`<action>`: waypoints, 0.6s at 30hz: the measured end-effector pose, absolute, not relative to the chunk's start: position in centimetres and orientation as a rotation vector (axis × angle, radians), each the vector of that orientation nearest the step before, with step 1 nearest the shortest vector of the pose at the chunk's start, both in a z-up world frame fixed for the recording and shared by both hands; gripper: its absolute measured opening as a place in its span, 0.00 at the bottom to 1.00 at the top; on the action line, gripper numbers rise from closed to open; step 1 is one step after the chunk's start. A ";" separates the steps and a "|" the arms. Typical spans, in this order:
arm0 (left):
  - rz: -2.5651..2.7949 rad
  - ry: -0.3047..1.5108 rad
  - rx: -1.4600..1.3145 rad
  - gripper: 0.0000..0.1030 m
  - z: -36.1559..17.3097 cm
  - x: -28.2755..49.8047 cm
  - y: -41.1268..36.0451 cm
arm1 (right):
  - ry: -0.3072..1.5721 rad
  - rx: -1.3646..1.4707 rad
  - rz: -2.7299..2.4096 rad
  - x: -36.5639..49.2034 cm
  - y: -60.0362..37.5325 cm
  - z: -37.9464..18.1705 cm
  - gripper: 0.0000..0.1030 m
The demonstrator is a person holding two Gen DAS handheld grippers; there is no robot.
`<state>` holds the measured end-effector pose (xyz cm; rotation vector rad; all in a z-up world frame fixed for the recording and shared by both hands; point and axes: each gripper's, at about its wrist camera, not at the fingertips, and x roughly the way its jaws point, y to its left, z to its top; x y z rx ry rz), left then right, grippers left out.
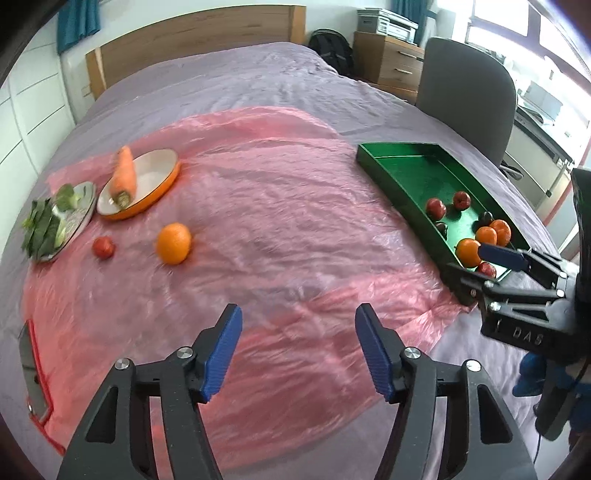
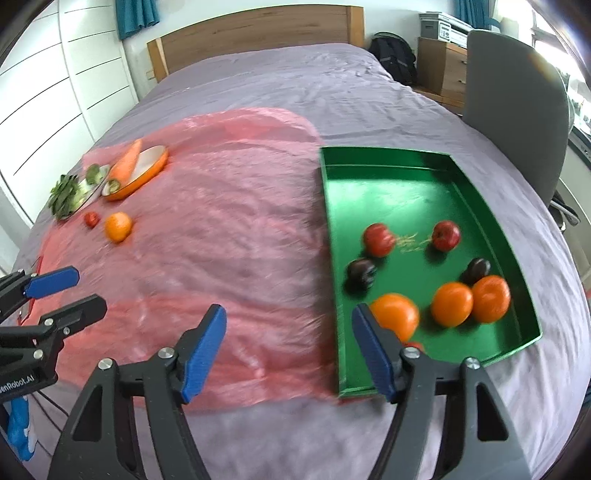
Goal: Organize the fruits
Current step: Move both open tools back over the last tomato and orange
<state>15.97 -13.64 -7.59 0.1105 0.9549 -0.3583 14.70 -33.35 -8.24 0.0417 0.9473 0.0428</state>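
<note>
Left gripper (image 1: 298, 347) and right gripper (image 2: 289, 349): fingers apart, empty, above pink sheet (image 1: 258, 206) on bed. Orange (image 1: 173, 243) and small red fruit (image 1: 103, 247) on sheet; other fruit in green tray (image 2: 417, 184).

1. Bright daylight enters through the window (image 1: 517, 22) at upper right, which is blown out white.
2. Soft shadows sit under the fruit in the green tray (image 2: 480, 206).
3. The pink plastic sheet (image 1: 258, 221) shows glare and motion blur.
4. Fisheye distortion bends the edges, and the corners are vignetted black.
</note>
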 end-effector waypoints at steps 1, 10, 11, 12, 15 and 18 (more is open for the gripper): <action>-0.353 0.956 0.108 0.58 -7.6 15.7 -13.1 | 0.950 0.038 0.042 14.5 -32.9 -8.3 1.00; -0.290 0.964 0.113 0.61 -7.6 14.1 -9.7 | 0.966 0.026 0.101 12.0 -28.4 -8.9 1.00; -0.286 0.964 0.113 0.61 -7.7 13.9 -9.4 | 0.965 0.027 0.107 11.9 -28.0 -9.0 1.00; -0.285 0.965 0.116 0.61 -7.7 13.7 -9.0 | 0.965 0.027 0.115 11.6 -27.5 -9.0 1.00; -0.274 0.966 0.127 0.61 -8.0 13.0 -8.0 | 0.959 0.020 0.147 10.9 -25.9 -9.1 1.00; -0.254 0.978 0.123 0.61 -8.7 12.5 -6.6 | 0.957 0.040 0.206 10.3 -24.4 -9.1 1.00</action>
